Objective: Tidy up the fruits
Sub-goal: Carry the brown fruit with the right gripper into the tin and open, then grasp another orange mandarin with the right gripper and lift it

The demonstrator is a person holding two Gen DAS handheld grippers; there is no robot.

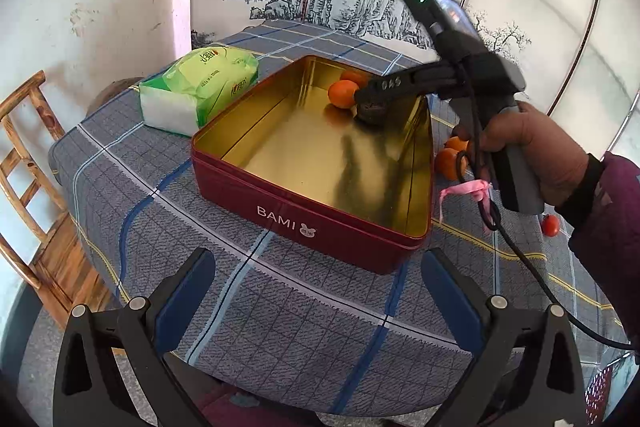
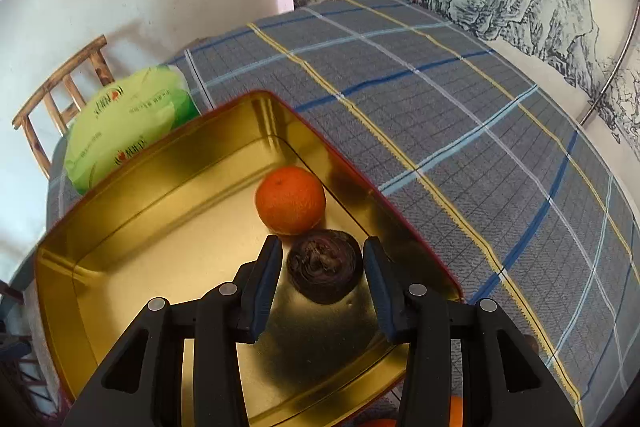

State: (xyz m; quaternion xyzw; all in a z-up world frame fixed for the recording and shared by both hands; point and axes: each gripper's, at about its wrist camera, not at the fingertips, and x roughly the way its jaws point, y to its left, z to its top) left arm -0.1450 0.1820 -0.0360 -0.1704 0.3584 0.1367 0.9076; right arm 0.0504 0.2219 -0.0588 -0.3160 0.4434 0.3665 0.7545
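Observation:
A red tin with a gold inside stands on the checked tablecloth. An orange lies in its far corner. A dark purple fruit sits on the tin floor beside the orange. My right gripper is open around the dark fruit, with gaps on both sides. My left gripper is open and empty, above the table in front of the tin.
A green tissue pack lies left of the tin. Two oranges and a small red tomato lie on the cloth right of the tin. A wooden chair stands at the left table edge.

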